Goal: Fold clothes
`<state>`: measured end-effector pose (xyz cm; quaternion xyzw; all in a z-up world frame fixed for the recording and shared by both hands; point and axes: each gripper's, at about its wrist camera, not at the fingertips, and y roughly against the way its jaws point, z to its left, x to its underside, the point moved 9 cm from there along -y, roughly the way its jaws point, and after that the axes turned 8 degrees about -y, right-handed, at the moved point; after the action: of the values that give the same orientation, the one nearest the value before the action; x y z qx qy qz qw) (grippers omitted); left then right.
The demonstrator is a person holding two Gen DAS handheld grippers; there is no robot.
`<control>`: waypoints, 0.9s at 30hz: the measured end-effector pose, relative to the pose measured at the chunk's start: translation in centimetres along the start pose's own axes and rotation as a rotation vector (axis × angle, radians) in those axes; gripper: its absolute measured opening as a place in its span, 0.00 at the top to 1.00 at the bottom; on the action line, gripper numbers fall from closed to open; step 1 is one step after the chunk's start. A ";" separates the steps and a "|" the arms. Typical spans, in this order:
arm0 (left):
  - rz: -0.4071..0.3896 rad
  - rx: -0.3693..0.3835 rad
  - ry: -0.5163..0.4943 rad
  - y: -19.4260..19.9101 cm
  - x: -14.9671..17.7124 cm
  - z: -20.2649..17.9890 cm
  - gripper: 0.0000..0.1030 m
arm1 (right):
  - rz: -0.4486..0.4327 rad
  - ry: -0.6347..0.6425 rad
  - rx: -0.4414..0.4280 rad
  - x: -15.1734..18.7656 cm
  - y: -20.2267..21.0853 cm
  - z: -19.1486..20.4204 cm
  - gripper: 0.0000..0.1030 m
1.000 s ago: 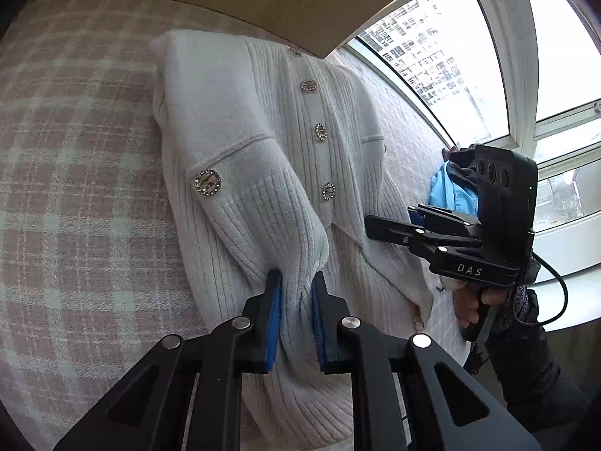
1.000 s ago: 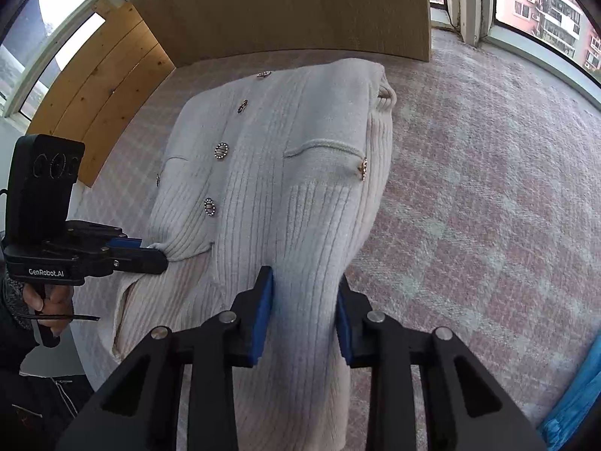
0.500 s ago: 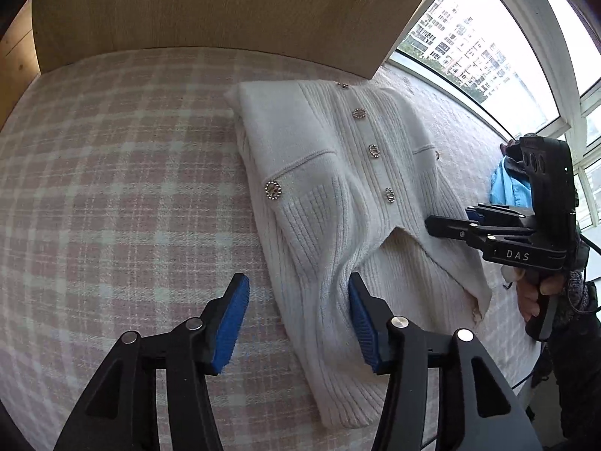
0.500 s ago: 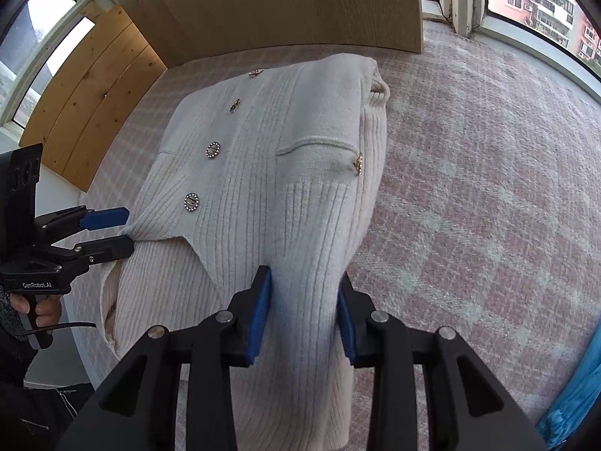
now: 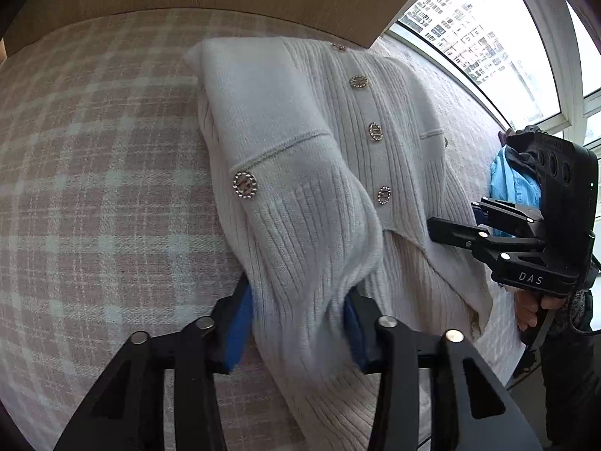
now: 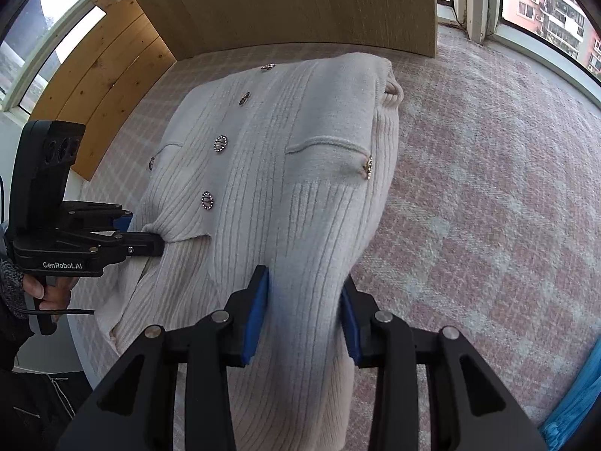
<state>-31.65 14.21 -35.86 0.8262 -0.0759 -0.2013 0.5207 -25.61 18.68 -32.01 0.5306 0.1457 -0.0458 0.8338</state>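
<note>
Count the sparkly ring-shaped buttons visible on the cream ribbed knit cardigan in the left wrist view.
6 in the left wrist view: four down the cream ribbed knit cardigan's placket, one on the near folded sleeve, one at the far side, barely visible. Folds may hide more.

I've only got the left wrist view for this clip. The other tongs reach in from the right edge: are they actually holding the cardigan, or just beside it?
Observer: Holding it. The right wrist view shows the right tongs shut on a ribbed fold of the cardigan.
Operator: What lies off my left edge?
Observer: A knotty wooden plank wall, meeting the plain board behind the bed.
</note>
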 end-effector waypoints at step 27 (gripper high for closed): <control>-0.265 -0.164 -0.197 19.0 -2.0 11.9 0.83 | -0.246 -0.049 -0.177 -7.4 1.6 24.1 0.76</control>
<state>-36.79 -3.44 -22.91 0.7600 -0.0004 -0.3537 0.5453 -27.65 -2.82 -18.93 0.4317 0.1925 -0.1474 0.8688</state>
